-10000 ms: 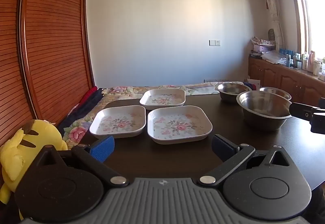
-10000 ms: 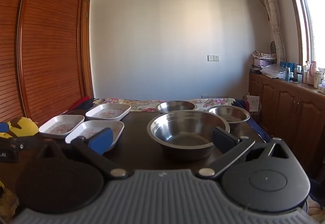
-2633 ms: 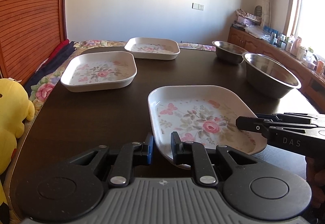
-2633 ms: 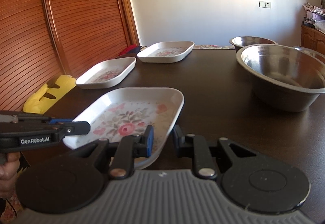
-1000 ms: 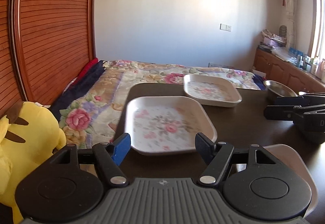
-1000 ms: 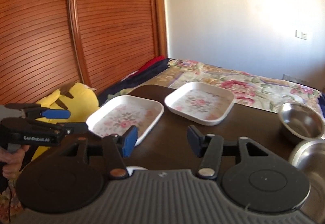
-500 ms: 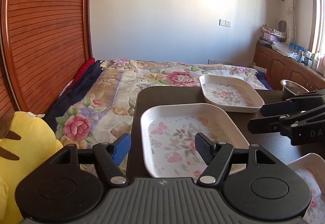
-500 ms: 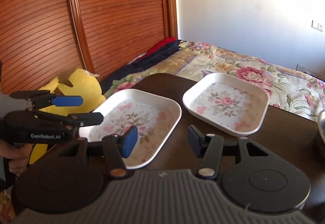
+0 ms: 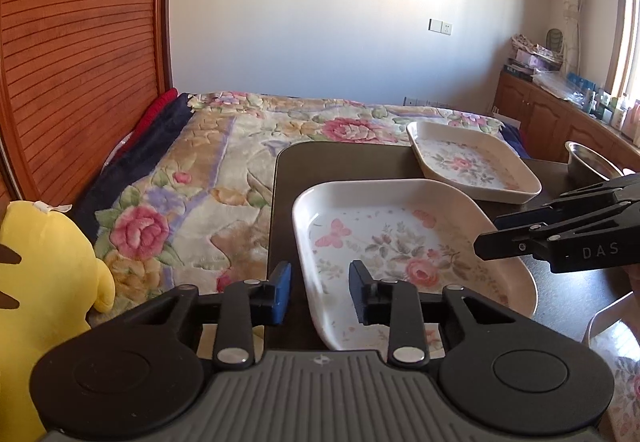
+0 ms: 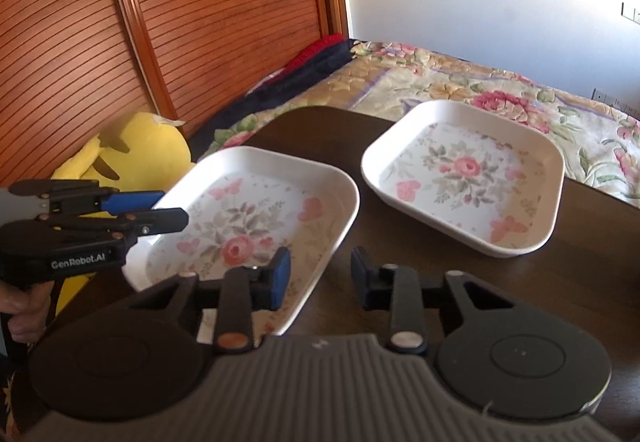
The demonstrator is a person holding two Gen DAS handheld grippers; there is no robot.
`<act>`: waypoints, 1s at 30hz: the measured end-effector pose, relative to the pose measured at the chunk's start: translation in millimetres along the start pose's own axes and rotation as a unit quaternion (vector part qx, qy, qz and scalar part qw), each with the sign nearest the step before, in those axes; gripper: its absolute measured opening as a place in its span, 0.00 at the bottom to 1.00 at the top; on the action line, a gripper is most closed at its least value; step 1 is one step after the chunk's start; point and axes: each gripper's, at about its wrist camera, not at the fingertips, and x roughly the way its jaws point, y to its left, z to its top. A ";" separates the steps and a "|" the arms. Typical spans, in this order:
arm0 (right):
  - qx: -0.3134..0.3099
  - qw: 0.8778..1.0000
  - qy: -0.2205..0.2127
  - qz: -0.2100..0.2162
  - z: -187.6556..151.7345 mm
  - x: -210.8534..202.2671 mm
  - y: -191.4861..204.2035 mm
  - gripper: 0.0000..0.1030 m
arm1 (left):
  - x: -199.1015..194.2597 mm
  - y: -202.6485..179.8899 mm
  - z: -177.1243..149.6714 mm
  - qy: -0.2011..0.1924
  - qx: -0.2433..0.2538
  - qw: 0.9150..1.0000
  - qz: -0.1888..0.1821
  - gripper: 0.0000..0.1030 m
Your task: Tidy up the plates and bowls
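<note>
Two white square plates with a rose print lie on the dark table (image 9: 340, 161). The near plate (image 9: 380, 242) (image 10: 248, 226) sits at the table's left corner, and the far plate (image 9: 468, 165) (image 10: 464, 173) lies behind it. My left gripper (image 9: 320, 294) (image 10: 172, 207) is partly open and straddles the near plate's left rim. My right gripper (image 10: 320, 278) (image 9: 492, 234) is also partly open, with the same plate's right rim between its fingers. A third floral plate (image 9: 600, 322) shows only its edge at the lower right.
A steel bowl (image 9: 588, 161) stands at the table's far right. A yellow plush toy (image 9: 40, 282) (image 10: 136, 153) sits beside the table's left edge. A bed with a floral cover (image 9: 240, 145) lies beyond the table, against the slatted wooden wardrobe (image 10: 200, 21).
Both grippers have come in closer to the near plate. Their fingers have narrowed from wide open to a small gap around its opposite rims.
</note>
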 end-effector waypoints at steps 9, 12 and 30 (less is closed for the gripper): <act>-0.001 1.000 0.011 0.005 -0.2 4.8 -0.5 0.21 | 2.4 1.9 -2.6 0.004 -0.003 1.000 -0.003 0.24; 0.000 1.000 0.012 0.006 -1.8 5.7 -1.3 0.19 | 2.6 2.7 -3.5 0.003 -0.008 1.000 -0.007 0.20; 0.005 1.000 -0.004 0.001 -6.0 -21.0 -8.1 0.15 | -21.8 -24.2 0.2 0.007 0.000 1.000 -0.002 0.18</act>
